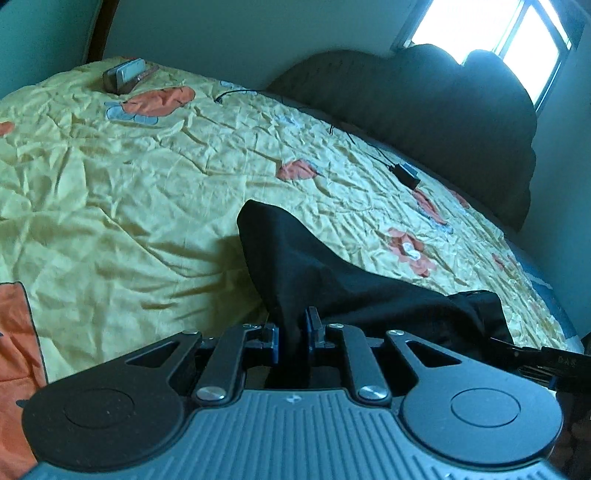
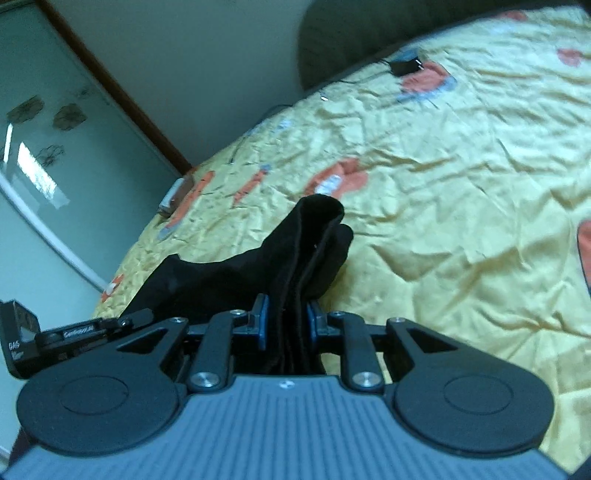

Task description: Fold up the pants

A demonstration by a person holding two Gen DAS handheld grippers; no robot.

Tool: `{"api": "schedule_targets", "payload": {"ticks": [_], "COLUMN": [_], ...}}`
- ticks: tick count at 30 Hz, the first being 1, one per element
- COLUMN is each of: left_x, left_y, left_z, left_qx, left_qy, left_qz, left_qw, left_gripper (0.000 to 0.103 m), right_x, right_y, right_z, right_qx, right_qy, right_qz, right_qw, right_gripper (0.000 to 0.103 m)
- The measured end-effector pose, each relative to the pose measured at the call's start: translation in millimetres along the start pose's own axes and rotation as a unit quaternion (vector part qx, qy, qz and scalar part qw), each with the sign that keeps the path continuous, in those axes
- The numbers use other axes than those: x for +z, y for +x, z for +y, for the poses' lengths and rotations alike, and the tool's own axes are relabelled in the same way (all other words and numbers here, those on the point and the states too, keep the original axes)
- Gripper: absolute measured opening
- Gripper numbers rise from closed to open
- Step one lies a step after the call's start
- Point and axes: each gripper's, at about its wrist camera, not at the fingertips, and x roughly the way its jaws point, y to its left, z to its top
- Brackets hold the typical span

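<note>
The black pants [image 1: 295, 258] hang between both grippers over a yellow flowered bedspread [image 1: 129, 177]. My left gripper [image 1: 292, 326] is shut on a bunched edge of the cloth, which rises ahead of the blue pads and drapes off to the right. In the right wrist view my right gripper [image 2: 286, 319] is shut on a thicker, layered fold of the pants [image 2: 306, 240], whose end sticks up past the fingers. The cloth stretches left from there toward the other gripper's tip [image 2: 74, 332]. The right gripper's tip [image 1: 546, 360] shows at the left view's right edge.
A dark upholstered headboard [image 1: 424, 103] lines the far side of the bed under a bright window [image 1: 491, 33]. A black charger with its cable [image 1: 406, 173] lies near the headboard. A small box [image 1: 125, 75] rests at the far corner. A glass-panelled door [image 2: 44, 140] stands beyond the bed.
</note>
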Motion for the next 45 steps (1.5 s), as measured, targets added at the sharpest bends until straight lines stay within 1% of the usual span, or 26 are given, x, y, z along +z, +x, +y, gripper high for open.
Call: {"api": "schedule_targets", "payload": {"ticks": [3,6,8,10,11,12,13,16,20,22,24,26,28,30,31,33,35,36,37,39,40,41,42,45], "left_x": [-0.6,-2.2,-2.4,-1.7,-1.4,-1.3,-1.1,0.3,2.4,3.4,3.5,2.1,-1.2,-8.0,-11.9,-17.9,-24.8,-28.2,-31.3,-39.4,-43.8,-47.8,-51.8,-58.5], "left_y": [1.9,2.6,1.0,0.3,-0.4,-2.7,-5.3,-11.8,-19.9,-23.5,-32.8,-48.0,-60.8,-71.4,-75.2,-78.9,-80.8,-81.3,-81.1,-79.5,-78.6,-76.4,-75.8,-81.8], "left_z": [-0.6,-5.4,-9.4,-12.1,-13.5,-15.7,-17.9,-21.7,-15.0,-8.5,-7.1,-9.4,-18.4,-32.8,-40.5,-53.8,-65.4,-70.2,-75.0,-86.4,-91.1,-97.2,-101.9,-110.7], "left_qx": [0.004,0.019,0.027,0.037,0.043,0.045,0.047,0.060,0.063,0.074,0.096,0.126,0.147,0.160,0.165,0.167,0.155,0.150,0.148,0.146,0.143,0.149,0.154,0.147], "left_qy": [0.003,0.014,0.024,0.024,0.022,0.024,0.027,0.022,0.007,-0.012,-0.011,0.000,0.028,0.061,0.077,0.089,0.101,0.105,0.106,0.120,0.127,0.136,0.144,0.144], "left_qz": [0.005,0.010,0.009,0.012,0.015,0.013,0.009,0.006,0.001,0.002,-0.015,-0.036,-0.049,-0.066,-0.071,-0.073,-0.074,-0.070,-0.067,-0.061,-0.059,-0.054,-0.049,-0.054], "left_qw": [1.0000,0.9997,0.9993,0.9989,0.9987,0.9986,0.9985,0.9979,0.9980,0.9972,0.9952,0.9914,0.9876,0.9829,0.9808,0.9792,0.9800,0.9806,0.9810,0.9801,0.9797,0.9780,0.9763,0.9770], "left_gripper": [0.013,0.014,0.014,0.014,0.014,0.014,0.016,0.016,0.016,0.016,0.016,0.016,0.016,0.017,0.017,0.017,0.017,0.017,0.017,0.017,0.017,0.017,0.017,0.017], "right_x": [-1.4,-3.2,-3.6,-4.9,-4.5,-4.8,-5.8,-9.0,-12.9,-16.3,-19.4,-22.7,-25.7,-29.5,-31.8,-35.1,-39.9,-41.4,-43.5,-44.8,-45.0,-45.1,-45.4,-48.3], "right_y": [2.7,4.5,6.4,5.1,5.2,4.6,2.2,-5.4,-15.4,-18.5,-15.7,-13.2,-16.4,-24.1,-29.0,-37.1,-44.2,-47.0,-50.2,-55.5,-58.0,-59.9,-61.3,-68.6], "right_z": [-6.5,-7.1,-8.9,-6.6,-6.4,-5.9,-1.9,13.2,18.6,20.6,19.3,17.2,17.0,26.0,32.4,43.4,54.5,58.7,62.5,65.3,66.2,66.2,65.7,67.4], "right_qx": [0.002,-0.002,-0.004,-0.011,-0.014,-0.016,-0.017,-0.047,-0.058,-0.060,-0.068,-0.082,-0.080,-0.084,-0.091,-0.112,-0.132,-0.141,-0.157,-0.177,-0.191,-0.207,-0.222,-0.243], "right_qy": [0.016,0.018,0.028,0.020,0.024,0.030,0.022,-0.020,-0.021,-0.030,-0.031,-0.030,-0.020,-0.029,-0.041,-0.057,-0.076,-0.084,-0.089,-0.090,-0.088,-0.084,-0.082,-0.091], "right_qz": [0.005,0.007,0.012,0.011,0.012,0.012,0.012,-0.001,-0.011,-0.011,-0.002,0.002,0.000,-0.016,-0.028,-0.045,-0.057,-0.059,-0.060,-0.060,-0.057,-0.056,-0.055,-0.061], "right_qw": [1.000,1.000,1.000,1.000,1.000,0.999,1.000,0.999,0.998,0.998,0.997,0.996,0.997,0.996,0.995,0.991,0.987,0.985,0.982,0.978,0.976,0.973,0.970,0.964], "right_gripper": [0.020,0.021,0.024,0.026,0.028,0.033,0.034,0.035,0.036,0.054,0.054,0.054,0.054,0.054,0.054,0.054,0.058,0.065,0.067,0.068,0.069,0.072,0.078,0.079]}}
